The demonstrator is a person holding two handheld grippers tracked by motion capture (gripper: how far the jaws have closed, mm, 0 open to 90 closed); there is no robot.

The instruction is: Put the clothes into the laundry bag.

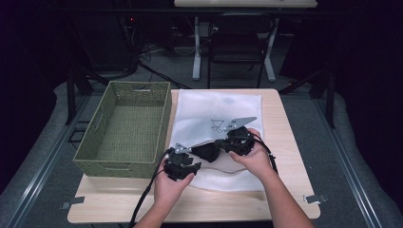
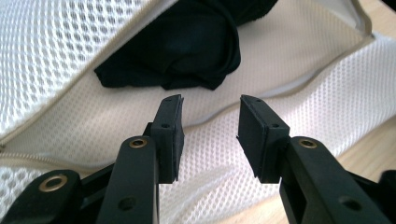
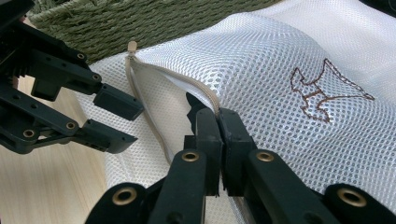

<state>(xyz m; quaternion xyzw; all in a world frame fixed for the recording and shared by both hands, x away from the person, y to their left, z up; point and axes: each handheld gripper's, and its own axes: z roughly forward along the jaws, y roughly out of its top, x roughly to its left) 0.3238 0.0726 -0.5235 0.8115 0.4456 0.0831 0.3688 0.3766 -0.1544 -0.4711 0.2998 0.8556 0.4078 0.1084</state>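
Looking down from the high view, one mesh bag (image 1: 216, 111) lies flat on the worktop (image 1: 285, 142), with one green basket (image 1: 124, 127) just to its left. Two hand-held grippers meet at the bag's near edge: the left hand-held gripper (image 1: 186, 159) low and left, the right hand-held gripper (image 1: 223, 142) just right of it. One black garment (image 1: 205, 152) sits between them, in the bag's mouth.

From the left gripper view, the left hand-held gripper (image 2: 210, 135) is spread, holding nothing, poised over the lower mesh lip. The garment (image 2: 182, 51) lies beyond it, partly inside the opening, under the raised upper flap. The risk, as I judge it: closing here would catch mesh instead of cloth, dragging the bag along.

From the right gripper view, the right hand-held gripper (image 3: 218, 126) is pressed together, pinching the upper edge of the bag (image 3: 261, 65) at its zipper (image 3: 154, 116) seam. The left hand-held gripper (image 3: 116, 119) shows at left, open. One brown stitched emblem (image 3: 324, 91) marks the mesh. If the pinch slips off the thin seam, the flap would probably drop and cover the garment.
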